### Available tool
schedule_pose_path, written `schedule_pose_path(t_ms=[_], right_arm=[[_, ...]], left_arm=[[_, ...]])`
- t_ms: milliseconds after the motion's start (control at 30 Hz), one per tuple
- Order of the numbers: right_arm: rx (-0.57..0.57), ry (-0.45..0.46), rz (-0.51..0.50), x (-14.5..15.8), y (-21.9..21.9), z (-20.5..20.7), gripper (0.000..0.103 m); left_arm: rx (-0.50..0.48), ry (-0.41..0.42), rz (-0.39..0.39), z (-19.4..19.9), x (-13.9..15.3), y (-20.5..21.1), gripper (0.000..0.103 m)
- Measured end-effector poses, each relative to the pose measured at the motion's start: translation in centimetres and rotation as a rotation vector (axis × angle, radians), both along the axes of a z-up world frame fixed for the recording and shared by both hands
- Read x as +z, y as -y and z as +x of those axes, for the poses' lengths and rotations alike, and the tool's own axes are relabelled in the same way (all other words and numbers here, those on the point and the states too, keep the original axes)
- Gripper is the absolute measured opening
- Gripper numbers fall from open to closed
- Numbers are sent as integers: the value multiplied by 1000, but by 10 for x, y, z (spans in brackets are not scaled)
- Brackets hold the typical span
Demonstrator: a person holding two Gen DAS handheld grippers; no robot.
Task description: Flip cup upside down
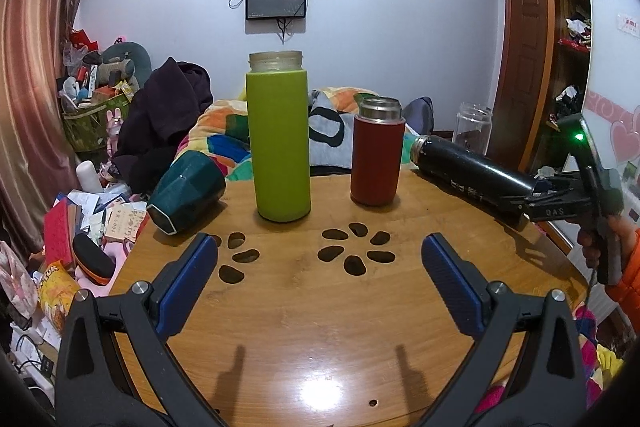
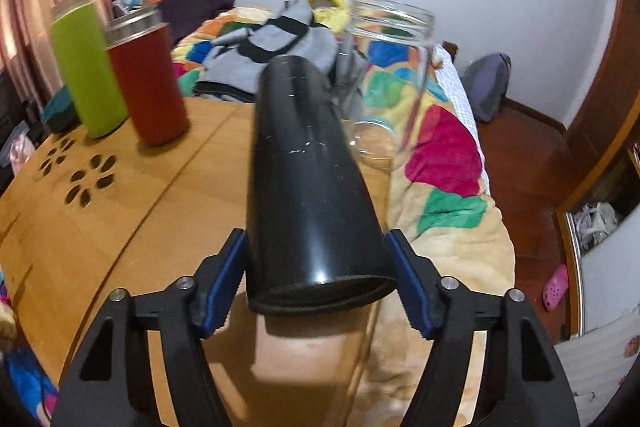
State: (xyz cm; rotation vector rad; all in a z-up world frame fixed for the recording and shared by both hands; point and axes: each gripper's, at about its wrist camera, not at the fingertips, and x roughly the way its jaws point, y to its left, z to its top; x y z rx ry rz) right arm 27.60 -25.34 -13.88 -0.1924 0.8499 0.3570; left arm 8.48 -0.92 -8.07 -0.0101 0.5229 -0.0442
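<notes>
A: At nine o'clock a dark green cup (image 1: 186, 191) lies on its side; our left gripper (image 1: 319, 279) hangs spread, holding nothing.

B: At three, our right gripper (image 2: 316, 277) clamps the black cup (image 2: 306, 183) near its base, tipped almost level above the wooden table (image 1: 304, 327), probably mid-flip. Green flask (image 1: 278, 141) and red flask (image 1: 378, 155) stand at twelve; a bed (image 2: 440, 147) lies beyond.
</notes>
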Motion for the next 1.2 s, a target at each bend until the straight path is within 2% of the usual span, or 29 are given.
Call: schedule_pose_path(t_ms=[233, 633, 767, 933, 1200], right_arm=[[14, 35, -21, 6, -22, -40, 61], [28, 123, 70, 40, -45, -135, 61], [49, 152, 82, 51, -56, -154, 61], [95, 165, 91, 55, -74, -171, 61], [190, 162, 70, 58, -100, -195, 61]], left_arm=[[1, -16, 6, 1, -10, 4, 103], [-53, -29, 5, -8, -31, 23, 103], [-88, -20, 8, -15, -38, 31, 103], [-151, 31, 83, -27, -49, 55, 103], [-227, 158, 208, -50, -57, 81, 103]])
